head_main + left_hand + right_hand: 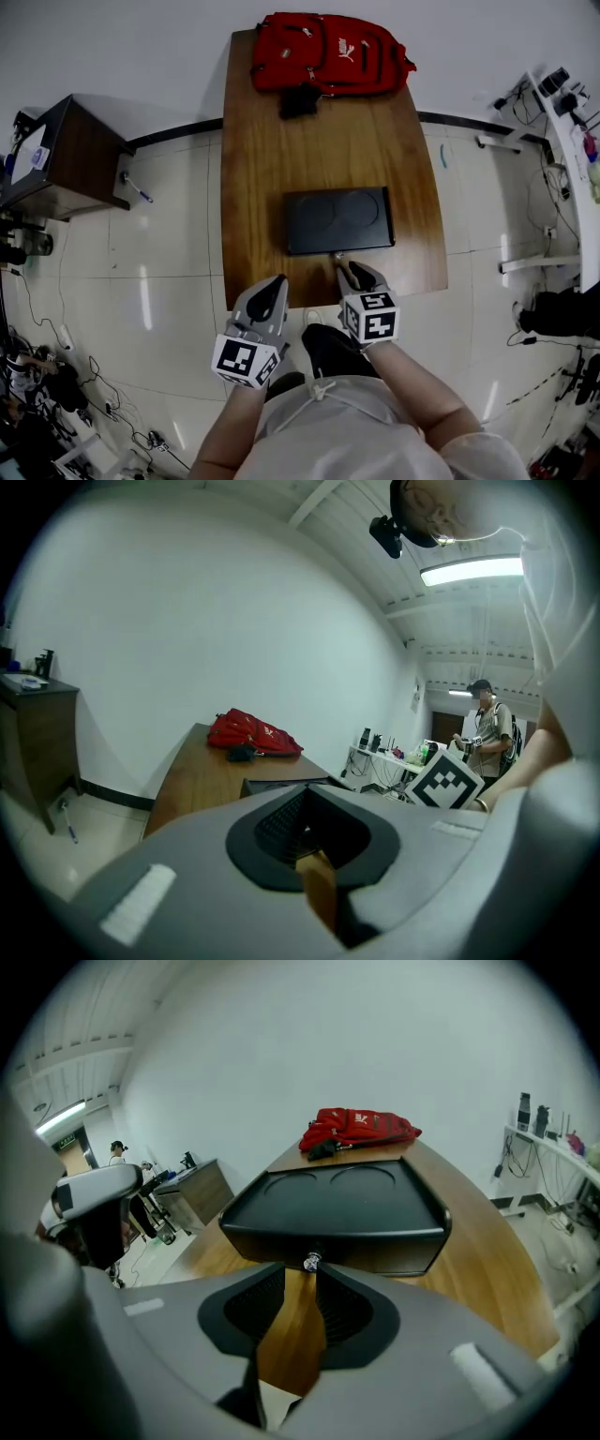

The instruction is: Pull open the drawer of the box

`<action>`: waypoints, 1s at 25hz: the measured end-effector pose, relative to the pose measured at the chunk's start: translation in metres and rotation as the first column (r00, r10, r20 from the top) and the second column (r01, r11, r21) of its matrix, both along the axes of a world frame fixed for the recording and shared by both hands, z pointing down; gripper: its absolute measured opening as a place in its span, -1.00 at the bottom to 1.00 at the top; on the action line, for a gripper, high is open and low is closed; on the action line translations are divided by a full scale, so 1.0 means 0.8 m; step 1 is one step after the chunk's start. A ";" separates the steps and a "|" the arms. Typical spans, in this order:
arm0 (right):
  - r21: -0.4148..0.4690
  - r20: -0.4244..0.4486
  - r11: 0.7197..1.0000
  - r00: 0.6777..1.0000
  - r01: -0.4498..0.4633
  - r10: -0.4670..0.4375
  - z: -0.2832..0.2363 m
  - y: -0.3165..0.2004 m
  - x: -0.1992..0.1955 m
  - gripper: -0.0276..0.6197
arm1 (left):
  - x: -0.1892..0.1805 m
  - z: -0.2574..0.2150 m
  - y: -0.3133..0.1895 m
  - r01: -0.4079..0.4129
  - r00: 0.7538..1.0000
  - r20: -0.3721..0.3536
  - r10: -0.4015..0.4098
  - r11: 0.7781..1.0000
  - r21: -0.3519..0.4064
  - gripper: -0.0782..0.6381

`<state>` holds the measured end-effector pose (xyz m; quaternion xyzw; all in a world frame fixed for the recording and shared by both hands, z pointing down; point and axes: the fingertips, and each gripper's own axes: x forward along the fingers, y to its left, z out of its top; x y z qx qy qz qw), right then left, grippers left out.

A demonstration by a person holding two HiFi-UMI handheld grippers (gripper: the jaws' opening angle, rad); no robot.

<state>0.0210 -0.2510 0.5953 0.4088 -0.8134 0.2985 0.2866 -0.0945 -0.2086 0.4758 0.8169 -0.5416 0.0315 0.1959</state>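
Note:
A flat black box [337, 220] lies in the middle of the brown wooden table [253, 187], with a small metal knob [337, 255] on its near face. My right gripper [344, 267] points down at that knob. In the right gripper view the box [337, 1204] fills the middle and the knob [312, 1261] sits at the tips of my right gripper [302, 1267]. Its jaws stand open, with a gap on the knob's left side. My left gripper [276, 283] hovers at the table's front edge, left of the box. In its own view the left gripper [306, 789] has its tips together and holds nothing.
A red backpack [328, 52] and a small dark item [298, 101] lie at the table's far end. A dark wooden cabinet [56, 155] stands on the floor to the left. A bench with equipment [572, 112] lines the right wall. A person [483, 728] stands far off.

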 end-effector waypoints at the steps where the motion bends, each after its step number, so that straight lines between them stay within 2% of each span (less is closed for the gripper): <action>1: -0.020 -0.004 1.000 1.000 -0.009 0.008 0.007 -0.004 -0.002 -0.60 | -0.001 0.005 -0.005 -0.002 1.000 -0.001 0.002 1.000 -0.011 -0.79; 10: -0.082 -0.088 0.995 0.995 -0.062 0.055 0.040 -0.021 -0.012 -0.56 | -0.027 0.049 -0.020 0.025 0.999 -0.021 -0.027 0.996 -0.081 -0.79; 16: -0.110 -0.077 0.988 0.992 -0.110 0.102 0.045 -0.033 -0.008 -0.59 | -0.018 0.052 -0.023 0.007 0.999 -0.033 -0.010 0.996 -0.086 -0.79; 21: -0.113 -0.076 0.988 0.992 -0.108 0.100 0.044 -0.030 -0.010 -0.70 | -0.015 0.049 -0.015 0.006 0.999 -0.035 -0.009 0.997 -0.082 -0.79; 25: -0.120 -0.070 0.986 0.992 -0.115 0.108 0.044 -0.027 -0.008 -0.71 | -0.018 0.042 -0.005 0.012 0.999 -0.029 -0.014 0.997 -0.071 -0.79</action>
